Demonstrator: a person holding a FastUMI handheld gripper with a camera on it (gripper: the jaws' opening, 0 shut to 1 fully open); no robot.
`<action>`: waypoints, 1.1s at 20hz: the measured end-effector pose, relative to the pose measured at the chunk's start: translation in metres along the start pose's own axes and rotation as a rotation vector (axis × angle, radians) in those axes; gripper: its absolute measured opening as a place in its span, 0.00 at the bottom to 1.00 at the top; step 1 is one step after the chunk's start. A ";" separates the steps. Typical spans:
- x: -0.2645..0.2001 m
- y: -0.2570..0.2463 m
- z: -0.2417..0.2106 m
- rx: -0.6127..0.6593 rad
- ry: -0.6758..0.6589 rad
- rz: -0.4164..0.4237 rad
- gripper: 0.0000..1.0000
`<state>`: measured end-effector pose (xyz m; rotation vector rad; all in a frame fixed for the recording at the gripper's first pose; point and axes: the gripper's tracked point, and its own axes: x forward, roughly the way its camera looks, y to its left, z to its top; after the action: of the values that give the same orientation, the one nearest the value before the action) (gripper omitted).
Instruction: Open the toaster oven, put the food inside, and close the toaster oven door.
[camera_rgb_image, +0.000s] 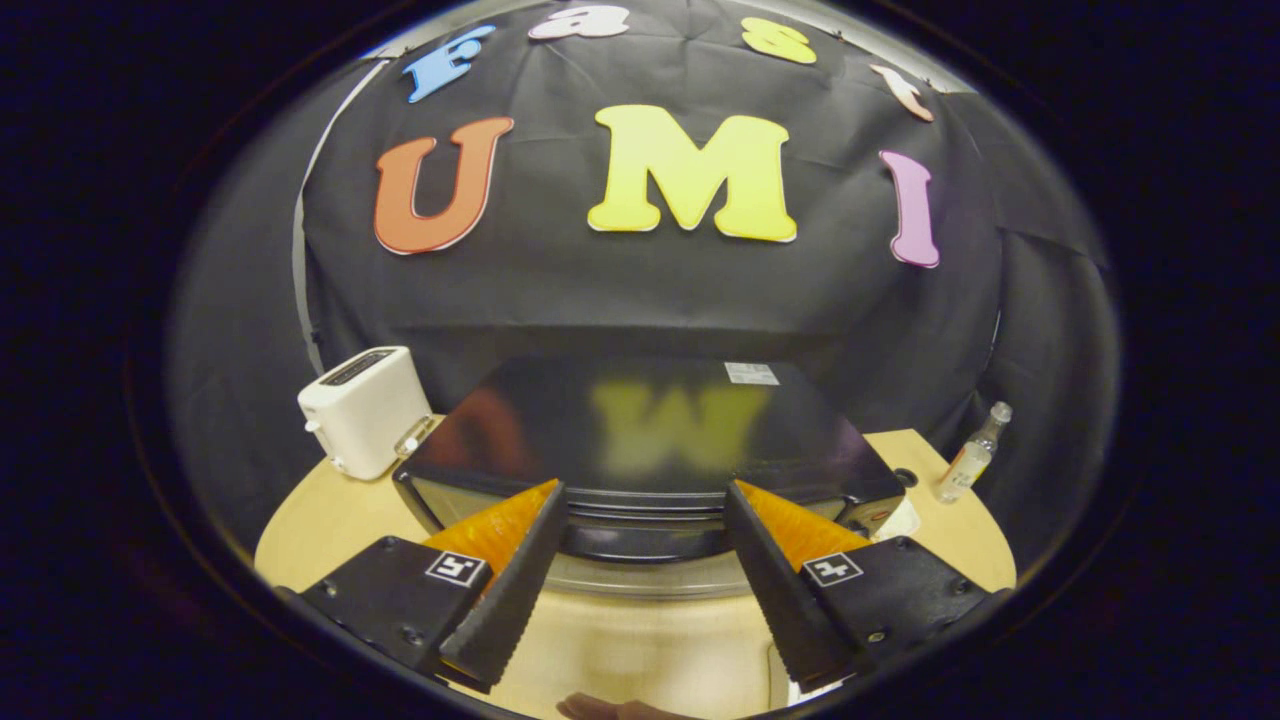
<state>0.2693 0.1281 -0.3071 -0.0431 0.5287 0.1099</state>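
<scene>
Gripper (645, 488) fingers spread, empty, near the glossy black metal toaster oven (650, 430); rigid, heavy; grasp its dark front handle (645, 542).

Even, fairly bright light falls from above; my worktop (330, 520) looks pale and evenly lit. The toaster oven (650, 440) has a glossy top that mirrors the wall in a blurred smear. Fisheye bending curves everything outward, and the rim darkens.
</scene>
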 end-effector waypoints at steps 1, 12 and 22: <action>-0.001 -0.001 0.002 0.019 -0.015 -0.003 0.99; -0.051 0.000 -0.040 -0.022 0.073 -0.009 0.99; -0.095 -0.005 -0.130 -0.047 0.342 -0.028 0.99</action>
<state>0.1238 0.1053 -0.3713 -0.1168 0.8673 0.0880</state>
